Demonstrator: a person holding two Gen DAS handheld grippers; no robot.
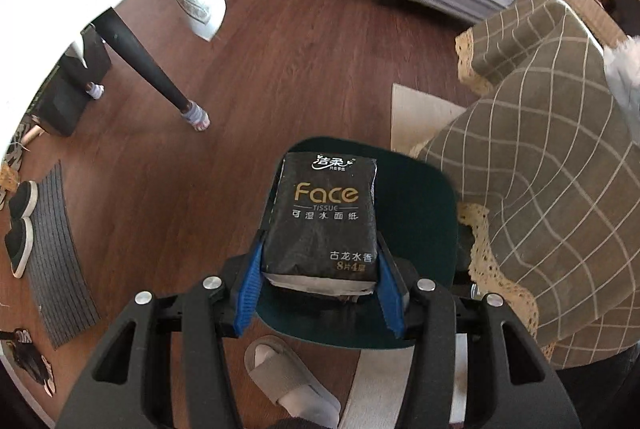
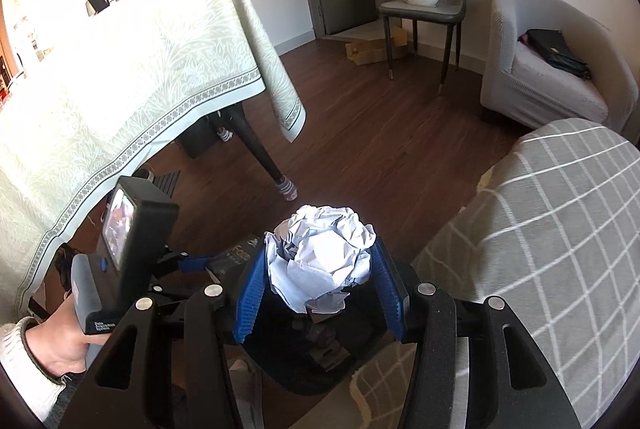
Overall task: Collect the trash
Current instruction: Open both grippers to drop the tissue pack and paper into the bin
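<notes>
Left gripper (image 1: 320, 269) has its blue pads clamped on a black Face tissue pack (image 1: 324, 217), hanging right over the dark green trash bin (image 1: 420, 197). Only the right wrist view shows the other load: right gripper (image 2: 320, 281) squeezed on a crumpled paper ball (image 2: 324, 253) above the same bin (image 2: 280, 361). It also catches the left hand (image 2: 60, 341). Checked sofa cover (image 1: 540, 169) crowds the bin's right edge; open wood floor (image 1: 280, 69) lies beyond.

Black gripper (image 1: 320, 269), blue ribbed pads

Black tissue pack (image 1: 320, 221) with gold lettering, white crumpled paper (image 2: 322, 257), dark green bin (image 1: 420, 213), grey-green checked blanket (image 1: 540, 189) beside the bin.
</notes>
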